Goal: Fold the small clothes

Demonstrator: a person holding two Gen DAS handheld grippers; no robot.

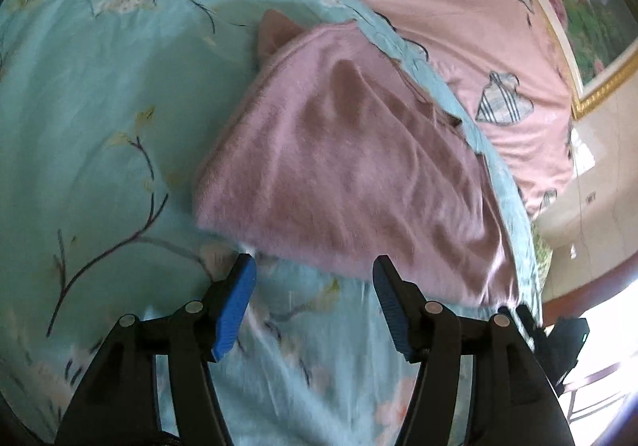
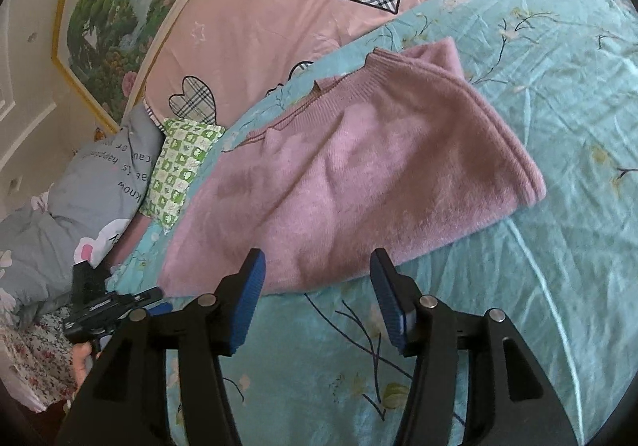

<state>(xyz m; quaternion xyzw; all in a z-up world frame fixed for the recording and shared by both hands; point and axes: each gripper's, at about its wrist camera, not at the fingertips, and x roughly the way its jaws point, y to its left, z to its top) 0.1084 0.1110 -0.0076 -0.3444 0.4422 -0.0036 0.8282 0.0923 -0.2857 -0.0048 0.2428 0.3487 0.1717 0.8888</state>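
Your folded pink sweater (image 2: pixel 359 182) lies on the teal floral quilt (image 2: pixel 538 87), long axis running diagonally, ribbed collar toward the pink heart-print sheet (image 2: pixel 279 7). It looks fuzzy and wrinkled. Your left gripper (image 1: pixel 313 266) and right gripper (image 2: pixel 317 260) both gape empty at its near edge.

Left gripper (image 1: pixel 313 266) and right gripper (image 2: pixel 317 262) — jaws apart, empty

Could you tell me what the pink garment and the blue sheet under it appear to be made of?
Pink garment: probably a soft knit, wool or acrylic; fuzzy matte nap, ribbed collar band. Blue sheet: seemingly thin woven cotton or polyester; smooth, slight sheen, fine creases, printed branches.
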